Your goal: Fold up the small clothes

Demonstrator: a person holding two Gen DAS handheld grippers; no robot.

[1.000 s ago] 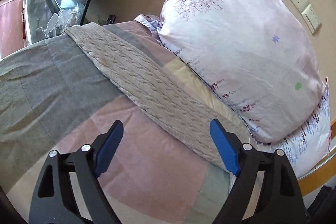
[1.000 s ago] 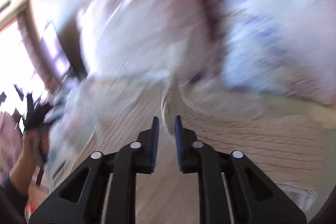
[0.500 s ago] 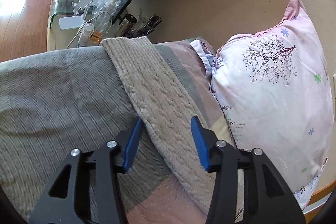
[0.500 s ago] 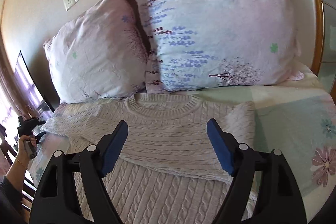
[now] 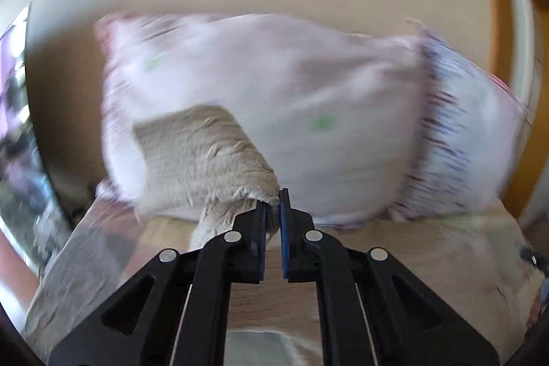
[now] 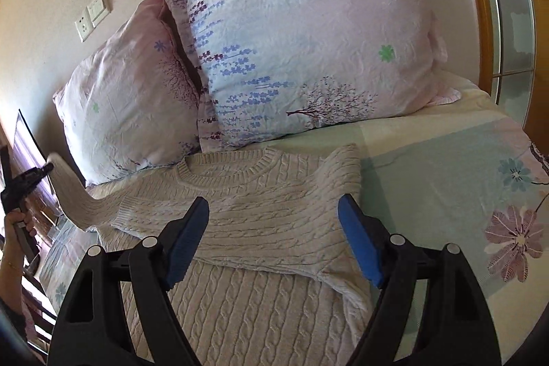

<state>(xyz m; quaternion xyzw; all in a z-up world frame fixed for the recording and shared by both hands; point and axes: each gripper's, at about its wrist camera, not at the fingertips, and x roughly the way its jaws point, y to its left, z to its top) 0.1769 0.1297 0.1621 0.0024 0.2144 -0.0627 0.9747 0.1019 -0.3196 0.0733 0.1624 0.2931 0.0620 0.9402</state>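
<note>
A cream cable-knit sweater (image 6: 260, 215) lies flat on the bed, neck toward the pillows, its right sleeve folded across the chest. My left gripper (image 5: 273, 198) is shut on the left sleeve (image 5: 206, 153) and holds it raised above the bed; the view is blurred. In the right wrist view the same gripper (image 6: 20, 184) shows at the far left with the lifted sleeve (image 6: 68, 191). My right gripper (image 6: 274, 235) is open and empty, just above the sweater's chest.
Two floral pillows (image 6: 302, 40) (image 6: 127, 98) lean against the wall behind the sweater. The patterned bedsheet (image 6: 446, 167) spreads to the right. A wooden bed frame (image 6: 480, 6) runs at the far right. Wall sockets (image 6: 92, 12) sit above the pillows.
My left gripper has closed on the left sleeve and lifted it off the bed, swinging toward the pillows. My right gripper has opened and let go of the folded right sleeve.
</note>
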